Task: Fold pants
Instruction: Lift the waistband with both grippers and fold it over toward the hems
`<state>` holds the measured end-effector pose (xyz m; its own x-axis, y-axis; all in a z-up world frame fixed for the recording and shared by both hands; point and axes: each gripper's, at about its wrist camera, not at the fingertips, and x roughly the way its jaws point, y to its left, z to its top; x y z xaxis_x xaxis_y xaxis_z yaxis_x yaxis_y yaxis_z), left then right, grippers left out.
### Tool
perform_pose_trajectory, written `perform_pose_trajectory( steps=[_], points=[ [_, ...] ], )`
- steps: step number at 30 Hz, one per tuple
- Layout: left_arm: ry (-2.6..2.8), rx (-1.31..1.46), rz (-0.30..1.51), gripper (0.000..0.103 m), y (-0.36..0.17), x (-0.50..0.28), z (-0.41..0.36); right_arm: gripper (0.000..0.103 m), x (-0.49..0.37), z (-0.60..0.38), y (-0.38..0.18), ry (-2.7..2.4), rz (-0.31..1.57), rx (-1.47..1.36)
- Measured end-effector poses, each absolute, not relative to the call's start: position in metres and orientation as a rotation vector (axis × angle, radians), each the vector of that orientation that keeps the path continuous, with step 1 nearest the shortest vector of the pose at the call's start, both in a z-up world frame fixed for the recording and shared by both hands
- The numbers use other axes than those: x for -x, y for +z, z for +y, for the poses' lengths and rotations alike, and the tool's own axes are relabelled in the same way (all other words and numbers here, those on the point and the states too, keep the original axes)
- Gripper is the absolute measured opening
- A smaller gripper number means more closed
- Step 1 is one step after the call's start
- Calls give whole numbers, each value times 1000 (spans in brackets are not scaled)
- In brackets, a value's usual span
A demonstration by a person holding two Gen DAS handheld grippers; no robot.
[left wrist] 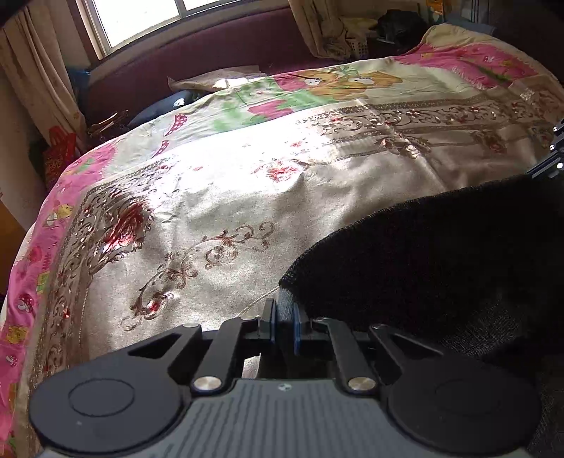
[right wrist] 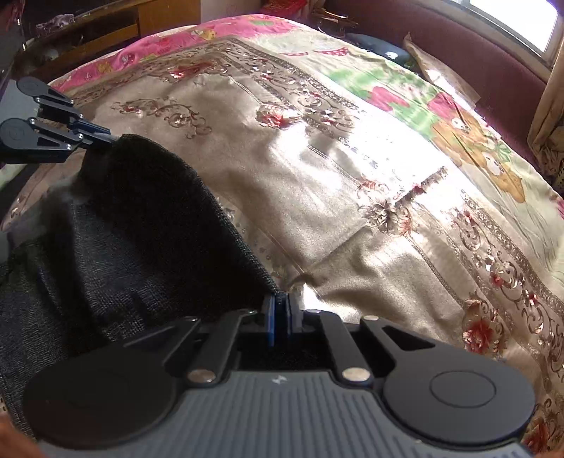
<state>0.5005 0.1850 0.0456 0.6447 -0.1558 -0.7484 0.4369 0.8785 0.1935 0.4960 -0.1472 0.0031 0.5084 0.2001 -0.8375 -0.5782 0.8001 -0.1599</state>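
Note:
The pants (left wrist: 440,253) are dark black knit fabric, lifted off a bed with a beige floral cover (left wrist: 229,197). My left gripper (left wrist: 283,324) is shut on one corner of the pants' edge. My right gripper (right wrist: 281,319) is shut on the other corner of the pants (right wrist: 148,218). In the right wrist view the left gripper (right wrist: 109,139) shows at the far left, pinching the fabric, which hangs stretched between both grippers. A bit of the right gripper's frame (left wrist: 553,148) shows at the right edge of the left wrist view.
The bed cover has a pink cartoon border (left wrist: 42,225) and bright sunlit patches. A maroon headboard (left wrist: 197,53) and a window (left wrist: 141,17) lie beyond the bed. Curtains (left wrist: 38,77) hang at the left. Wooden furniture (right wrist: 105,24) stands past the bed.

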Motion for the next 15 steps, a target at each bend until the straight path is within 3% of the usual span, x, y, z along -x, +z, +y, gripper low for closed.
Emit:
perform_pose_trajectory(
  steps=[5, 8, 11, 15],
  points=[
    [-376, -310, 759, 25, 92, -414, 205, 4, -407, -160, 59, 530, 903, 422],
    [-398, -306, 784, 25, 92, -359, 214, 3, -351, -161, 69, 565, 956, 404],
    [-381, -310, 860, 25, 60, -325, 220, 3, -308, -155, 43, 589, 1013, 389],
    [-357, -445, 961, 27, -4, -299, 212, 6, -275, -140, -44, 578, 1132, 414]
  ],
)
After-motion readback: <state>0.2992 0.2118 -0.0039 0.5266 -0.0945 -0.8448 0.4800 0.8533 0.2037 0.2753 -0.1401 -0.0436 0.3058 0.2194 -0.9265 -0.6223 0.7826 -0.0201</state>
